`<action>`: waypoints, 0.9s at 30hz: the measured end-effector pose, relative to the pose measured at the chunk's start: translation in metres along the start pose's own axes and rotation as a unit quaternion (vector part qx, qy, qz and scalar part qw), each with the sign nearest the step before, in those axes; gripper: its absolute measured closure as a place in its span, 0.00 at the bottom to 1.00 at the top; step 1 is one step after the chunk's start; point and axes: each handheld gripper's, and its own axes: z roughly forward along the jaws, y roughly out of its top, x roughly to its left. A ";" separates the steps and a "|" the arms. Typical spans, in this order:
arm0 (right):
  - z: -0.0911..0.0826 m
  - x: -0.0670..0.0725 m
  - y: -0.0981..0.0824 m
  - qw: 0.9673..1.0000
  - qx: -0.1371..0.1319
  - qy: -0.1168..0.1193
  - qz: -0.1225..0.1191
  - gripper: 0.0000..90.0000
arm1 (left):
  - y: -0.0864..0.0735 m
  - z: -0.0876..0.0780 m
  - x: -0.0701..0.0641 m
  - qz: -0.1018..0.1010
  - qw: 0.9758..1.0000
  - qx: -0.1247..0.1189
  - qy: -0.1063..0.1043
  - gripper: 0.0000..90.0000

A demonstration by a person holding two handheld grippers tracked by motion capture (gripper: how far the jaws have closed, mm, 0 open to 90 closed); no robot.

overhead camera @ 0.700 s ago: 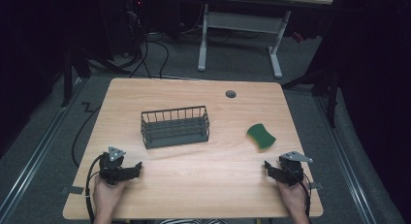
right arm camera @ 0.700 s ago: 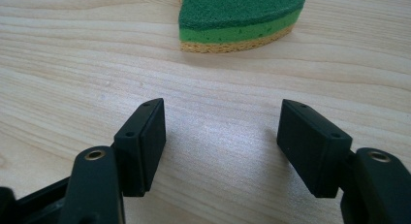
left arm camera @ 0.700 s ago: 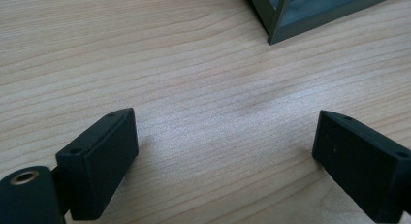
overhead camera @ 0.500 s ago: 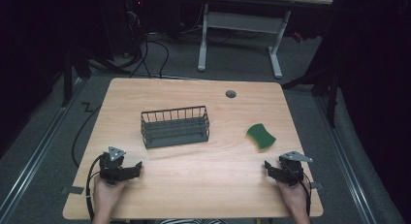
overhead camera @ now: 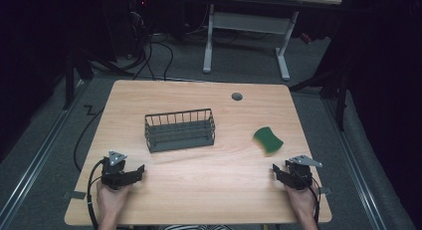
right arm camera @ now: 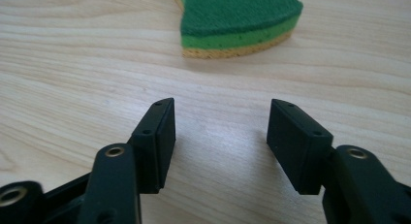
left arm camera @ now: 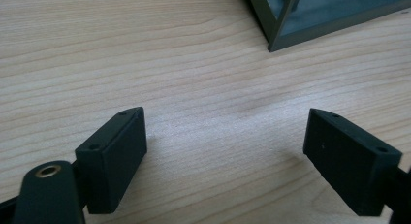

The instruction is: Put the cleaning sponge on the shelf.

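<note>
While both hands rest at the near edge, the tabletop (overhead camera: 199, 190) carries a dark wire basket (overhead camera: 180, 130) at its middle, standing apart from everything else. To the basket's right lies a green sponge (overhead camera: 267, 140), flat, its long axis slanting toward the near right corner. The right hand-held gripper (overhead camera: 277, 172) sits just short of it, jaws spread wide and empty, so that hand is plainly nearer. The left hand-held gripper (overhead camera: 138, 171), likewise wide and empty, points toward the basket's near left corner.
</note>
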 end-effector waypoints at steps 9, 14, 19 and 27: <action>-0.011 0.024 0.020 0.998 -0.038 0.041 -0.035 0.60 | 0.006 -0.009 -0.009 -0.002 1.000 -0.015 -0.012 0.25; -0.008 0.045 0.036 0.995 -0.051 0.071 -0.052 0.62 | 0.013 -0.011 -0.015 -0.002 1.000 -0.019 -0.019 0.28; 0.001 0.063 0.053 0.992 -0.049 0.095 -0.067 0.63 | 0.021 -0.010 -0.019 0.000 1.000 -0.015 -0.020 0.31; 0.019 0.083 0.076 0.987 -0.048 0.138 -0.069 0.67 | 0.036 -0.006 -0.025 0.010 1.000 -0.019 -0.013 0.40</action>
